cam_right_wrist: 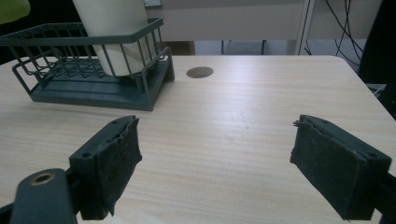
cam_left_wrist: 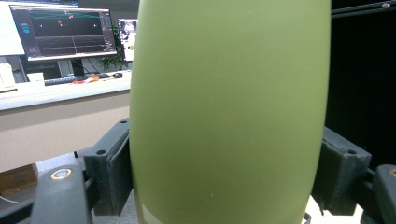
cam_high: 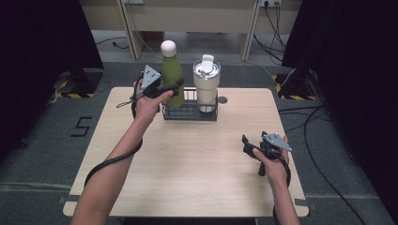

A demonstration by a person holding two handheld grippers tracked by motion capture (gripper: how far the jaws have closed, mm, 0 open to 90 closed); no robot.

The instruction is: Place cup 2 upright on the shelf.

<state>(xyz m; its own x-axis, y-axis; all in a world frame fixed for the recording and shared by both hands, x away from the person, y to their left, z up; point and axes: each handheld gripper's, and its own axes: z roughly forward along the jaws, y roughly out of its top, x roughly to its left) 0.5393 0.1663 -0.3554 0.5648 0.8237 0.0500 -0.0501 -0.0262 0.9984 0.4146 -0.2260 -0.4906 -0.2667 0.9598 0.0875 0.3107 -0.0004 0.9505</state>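
An olive green bottle (cam_high: 172,77) with a white cap stands upright at the left end of a dark wire basket (cam_high: 190,112). My left gripper (cam_high: 174,87) is shut on its body from the left, and its pads (cam_left_wrist: 114,172) press both sides of the green bottle (cam_left_wrist: 229,107). In the right gripper view the bottle's bottom (cam_right_wrist: 11,9) hangs just above the basket (cam_right_wrist: 93,88), whose left part holds nothing. My right gripper (cam_high: 248,146) stands open above the table's right front, with only bare wood between its jaws (cam_right_wrist: 215,158).
A white tumbler (cam_high: 206,84) with a lid stands in the basket's right part (cam_right_wrist: 116,32). The wooden table (cam_high: 187,164) has a small round hole (cam_high: 222,100) behind the basket. Cables lie on the floor to the right.
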